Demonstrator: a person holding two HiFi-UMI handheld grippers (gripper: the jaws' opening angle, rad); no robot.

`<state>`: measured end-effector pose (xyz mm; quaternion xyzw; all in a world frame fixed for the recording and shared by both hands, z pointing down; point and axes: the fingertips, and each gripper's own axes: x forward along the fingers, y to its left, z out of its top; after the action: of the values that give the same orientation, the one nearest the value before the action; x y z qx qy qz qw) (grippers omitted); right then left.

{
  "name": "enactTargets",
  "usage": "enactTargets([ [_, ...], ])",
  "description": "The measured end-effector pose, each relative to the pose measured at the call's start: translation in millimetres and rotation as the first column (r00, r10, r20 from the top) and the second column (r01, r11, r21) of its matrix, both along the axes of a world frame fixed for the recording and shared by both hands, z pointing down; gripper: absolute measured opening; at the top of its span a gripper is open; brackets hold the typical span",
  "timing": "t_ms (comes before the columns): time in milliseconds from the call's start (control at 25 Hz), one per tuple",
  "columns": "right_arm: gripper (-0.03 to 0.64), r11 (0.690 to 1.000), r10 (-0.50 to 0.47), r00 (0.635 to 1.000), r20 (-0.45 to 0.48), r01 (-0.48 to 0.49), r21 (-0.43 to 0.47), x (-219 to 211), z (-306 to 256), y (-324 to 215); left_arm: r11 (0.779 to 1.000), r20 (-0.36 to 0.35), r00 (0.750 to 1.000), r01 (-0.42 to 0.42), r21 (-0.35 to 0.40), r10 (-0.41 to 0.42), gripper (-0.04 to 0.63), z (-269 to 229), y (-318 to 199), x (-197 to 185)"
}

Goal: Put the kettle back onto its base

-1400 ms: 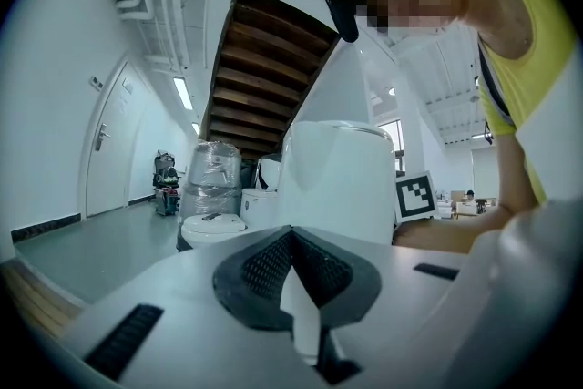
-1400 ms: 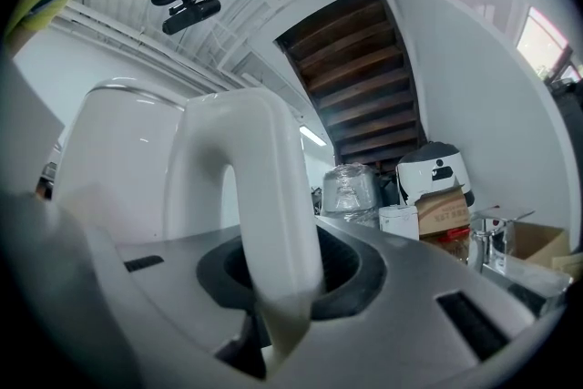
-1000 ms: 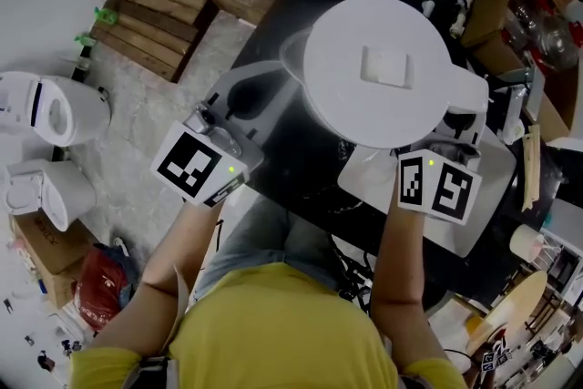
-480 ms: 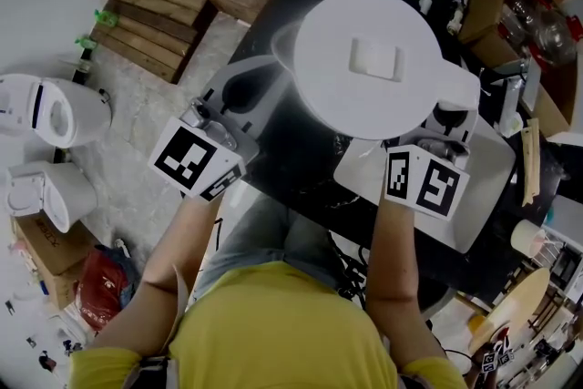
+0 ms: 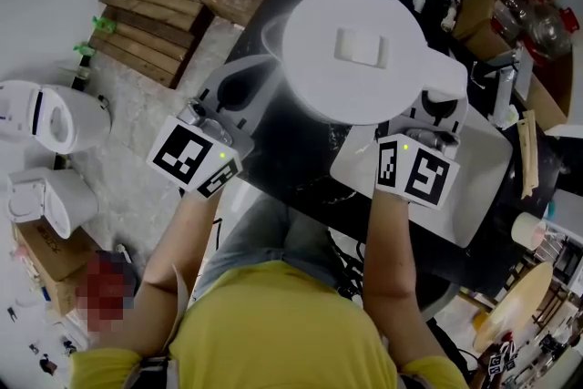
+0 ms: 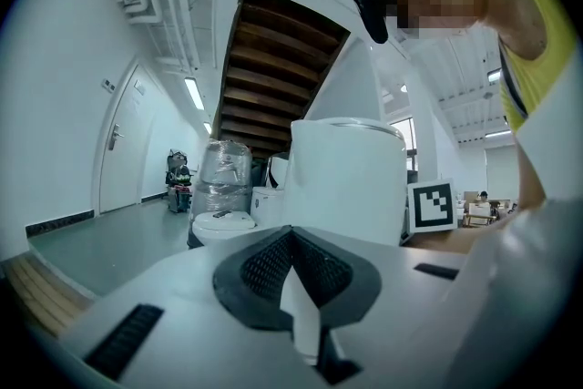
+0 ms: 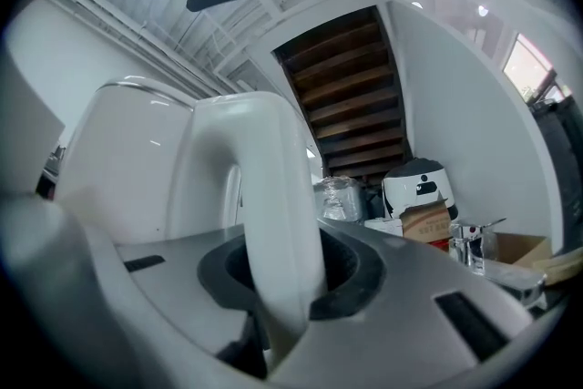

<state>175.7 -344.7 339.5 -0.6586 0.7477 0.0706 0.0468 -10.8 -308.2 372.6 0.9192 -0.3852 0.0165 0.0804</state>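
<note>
White kettle (image 5: 355,50) fills upper centre of head view, over black worktop (image 5: 301,164); lid shut, contents hidden. Right gripper (image 5: 435,109) jaws pinch kettle's handle (image 7: 273,223), part spread, just been closing tighter on it. Left gripper (image 5: 244,87) sits left of kettle, apart from it, jaws pressed together, nothing between them.

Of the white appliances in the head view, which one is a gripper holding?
The large kettle over the dark table: the right gripper's jaws have just tightened on its handle. The two floor appliances stand untouched.
</note>
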Motion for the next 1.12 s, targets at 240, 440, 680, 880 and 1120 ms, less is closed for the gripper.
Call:
enactTargets([
  [240, 0.072, 1.0, -0.008, 1.0, 0.01, 0.008, 0.017, 0, 0, -6, 1.0, -0.016, 1.0, -0.007, 0.001, 0.007, 0.005, -1, 2, 2],
  [440, 0.069, 0.999, -0.02, 1.0, -0.018, 0.021, 0.039, -4, -2, -1, 1.0, -0.021, 1.0, -0.003, -0.007, 0.003, 0.005, 1, 3, -1],
  [680, 0.073, 0.999, 0.031, 1.0, 0.002, -0.031, -0.021, -1, 12, 2, 1.0, -0.022, 1.0, -0.006, -0.008, 0.006, 0.005, 1, 4, 0],
  [880, 0.072, 1.0, 0.015, 1.0, -0.022, -0.016, -0.019, -6, 12, 0, 1.0, -0.023, 1.0, -0.017, -0.006, 0.017, 0.005, 0, 4, -1],
  [1120, 0.063, 0.999, 0.018, 0.999, -0.05, -0.02, -0.035, -7, 14, -1, 1.0, -0.035, 0.999, -0.017, -0.015, 0.017, 0.005, 2, 6, -1],
])
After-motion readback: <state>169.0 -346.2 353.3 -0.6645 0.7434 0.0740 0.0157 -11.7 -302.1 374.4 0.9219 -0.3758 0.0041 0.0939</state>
